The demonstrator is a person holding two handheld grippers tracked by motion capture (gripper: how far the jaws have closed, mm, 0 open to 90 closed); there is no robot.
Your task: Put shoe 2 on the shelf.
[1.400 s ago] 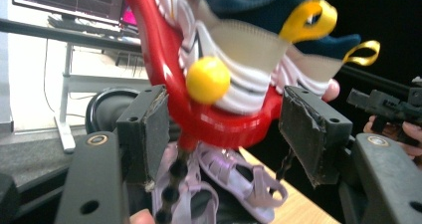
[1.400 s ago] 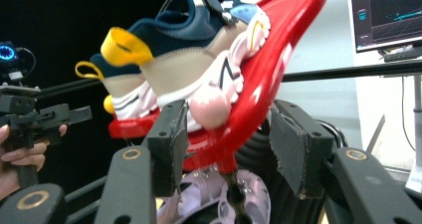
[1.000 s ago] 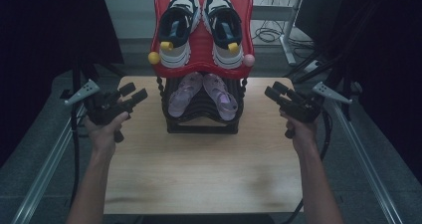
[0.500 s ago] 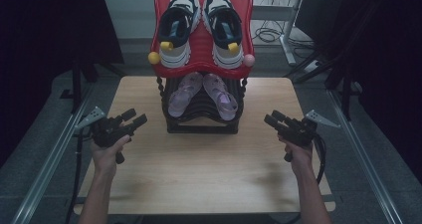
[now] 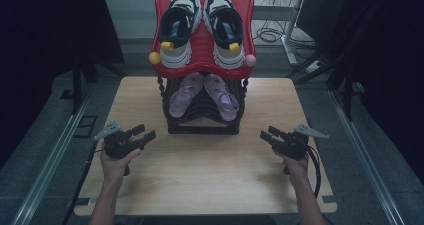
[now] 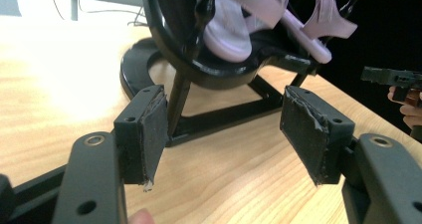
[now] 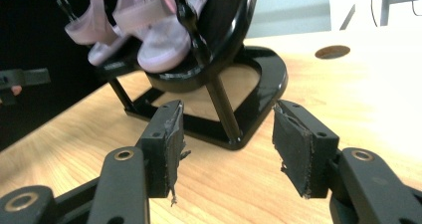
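On the far middle of the wooden table point(image 5: 210, 175) a black two-tier shoe rack point(image 5: 205, 112) is standing — two sneakers point(image 5: 200, 27) lying on its red ribbed top tray point(image 5: 202, 45), two lilac sandals point(image 5: 202, 95) below. Near each front corner, the left gripper point(image 5: 144, 134) and right gripper point(image 5: 267, 134) are hovering over bare wood — jaws parted, empty.

A two-tier shoe rack point(image 5: 202, 120) stands at the far middle of the wooden table point(image 5: 200, 175), black below and red on top. A pair of white-and-black sneakers point(image 5: 200, 27) lies on the tilted red upper tray point(image 5: 202, 50), toes down. Pale pink sandals point(image 5: 202, 96) lie side by side on the black lower shelf.
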